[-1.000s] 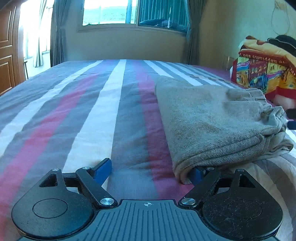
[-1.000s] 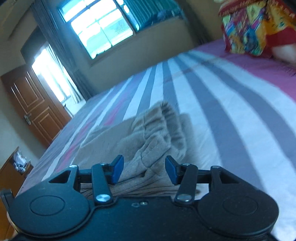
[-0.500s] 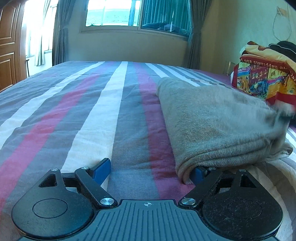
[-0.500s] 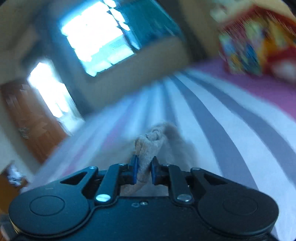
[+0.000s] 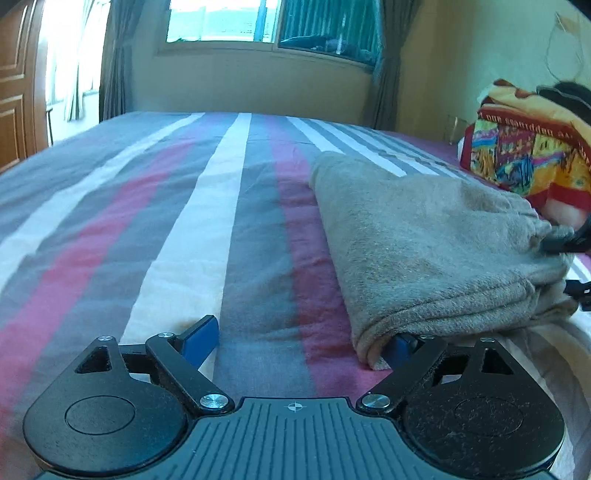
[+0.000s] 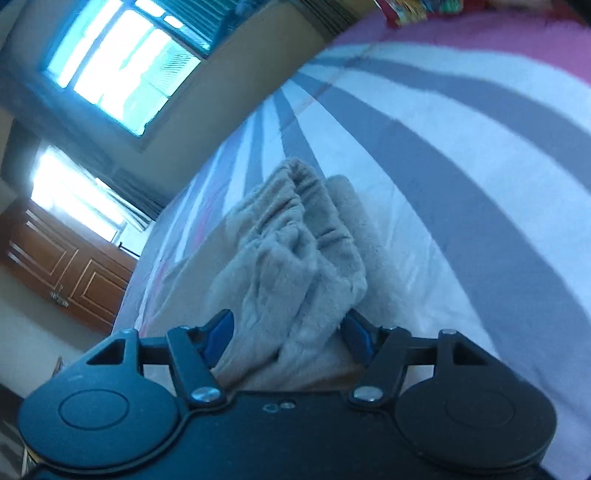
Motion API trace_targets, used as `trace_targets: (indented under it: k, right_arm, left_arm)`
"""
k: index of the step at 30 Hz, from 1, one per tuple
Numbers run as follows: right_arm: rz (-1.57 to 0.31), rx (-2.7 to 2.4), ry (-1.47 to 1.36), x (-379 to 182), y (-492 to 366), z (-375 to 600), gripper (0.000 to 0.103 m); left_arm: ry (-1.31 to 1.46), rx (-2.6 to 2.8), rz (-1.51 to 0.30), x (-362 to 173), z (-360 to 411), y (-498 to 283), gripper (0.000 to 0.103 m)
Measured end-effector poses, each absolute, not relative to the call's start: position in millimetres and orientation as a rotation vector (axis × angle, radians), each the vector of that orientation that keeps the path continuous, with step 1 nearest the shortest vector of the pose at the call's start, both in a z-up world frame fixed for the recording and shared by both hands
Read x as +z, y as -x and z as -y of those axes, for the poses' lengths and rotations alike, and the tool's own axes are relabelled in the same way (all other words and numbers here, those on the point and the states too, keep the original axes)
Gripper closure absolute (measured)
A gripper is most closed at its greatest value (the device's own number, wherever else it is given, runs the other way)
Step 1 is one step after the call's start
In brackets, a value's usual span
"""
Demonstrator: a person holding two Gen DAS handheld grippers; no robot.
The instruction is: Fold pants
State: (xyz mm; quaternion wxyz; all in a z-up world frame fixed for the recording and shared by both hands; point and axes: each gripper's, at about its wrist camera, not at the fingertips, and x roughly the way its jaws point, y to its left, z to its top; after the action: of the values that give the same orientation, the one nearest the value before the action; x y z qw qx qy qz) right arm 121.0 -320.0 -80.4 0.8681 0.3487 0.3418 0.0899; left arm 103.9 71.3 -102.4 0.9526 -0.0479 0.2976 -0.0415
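Note:
Folded beige pants lie on the striped bedspread, right of centre in the left wrist view. My left gripper rests low on the bed with its jaws wide and still opening slightly. Its right finger is tucked under the near folded edge, and the left finger sits on bare sheet. In the right wrist view the bunched waistband of the pants lies between the jaws of my right gripper. Those jaws are opening and no longer pinch the cloth. The right gripper also shows as a dark blur at the pants' far end.
A stack of colourful bedding sits at the bed's right side. A window with curtains is behind the bed, and a wooden door stands at the left. Striped sheet stretches left of the pants.
The right gripper pinched the waistband half a second ago and has now spread its jaws, rolling and sinking toward the bed. The left gripper has stayed put.

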Motion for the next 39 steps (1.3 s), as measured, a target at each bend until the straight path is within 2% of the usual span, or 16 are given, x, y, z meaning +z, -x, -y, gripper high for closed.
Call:
trace_targets:
  k: [2,3,7,9,11,16,17,20,21,22,24,25,27,32,36,39]
  right_arm:
    - [-0.746,0.165,-0.725,-80.2,-133.7,315.4,0.064]
    - [-0.712,0.172,-0.72,-72.1,-128.9,313.0,0.067]
    - [-0.465,0.3,-0.747,-33.6,-89.6,308.8,0.068]
    - [-0.51,0.219,-0.75,-50.1,-89.0,313.2,0.069]
    - [-0.682,0.123,-0.826,-87.9,-106.4,324.3,0.069]
    - [-0.654,0.145,-0.809,-97.1,-98.1,324.2,0.068]
    - [-0.654,0.147,-0.817,-98.3,-96.9,325.4,0.065]
    - [-0.664,0.155,-0.767,-88.1,-86.7,332.2,0.043]
    - [-0.636,0.138,-0.707,-76.2,-79.5,335.6,0.042]
    - [-0.586,0.127,-0.634,-63.7,-74.4,339.8,0.047]
    - [-0.496,0.125,-0.462,-36.3,-63.1,338.7,0.079]
    - [-0.49,0.139,-0.406,-27.5,-67.5,333.6,0.084]
    - [-0.465,0.191,-0.255,-14.0,-82.2,310.6,0.089]
    - [-0.575,0.241,0.088,-33.2,-122.0,254.2,0.088]
    - [-0.659,0.224,0.13,-50.5,-133.3,260.1,0.087]
    - [-0.565,0.251,0.105,-23.6,-128.5,261.6,0.083]
  left_arm:
    - [0.106,-0.073,-0.591,-104.4,-71.7,-102.0,0.013]
    - [0.114,-0.068,-0.586,-105.4,-72.3,-100.9,0.013]
    - [0.141,-0.071,-0.583,-108.4,-75.4,-102.0,0.013]
    - [0.134,-0.073,-0.588,-109.4,-74.5,-103.4,0.013]
    - [0.13,-0.077,-0.592,-109.1,-73.6,-104.7,0.012]
    - [0.121,-0.094,-0.62,-105.8,-72.8,-105.7,0.011]
    - [0.107,-0.12,-0.638,-102.9,-74.0,-103.7,0.011]
    - [0.027,-0.207,-0.664,-92.1,-87.9,-88.1,0.011]
    - [0.049,-0.209,-0.646,-84.5,-96.3,-84.7,0.011]
    - [0.105,-0.206,-0.609,-75.0,-105.9,-84.7,0.011]
    - [0.248,-0.225,-0.513,-55.4,-115.1,-96.1,0.018]
    - [0.3,-0.264,-0.475,-47.8,-111.6,-106.8,0.025]
    - [0.348,-0.356,-0.466,-41.4,-90.4,-134.4,0.026]
    - [0.123,-0.335,-0.729,-84.0,-26.4,-196.7,0.026]
    - [0.081,-0.312,-0.665,-67.3,-26.8,-195.3,0.025]
    - [0.049,-0.286,-0.61,-48.5,-27.0,-218.1,0.025]
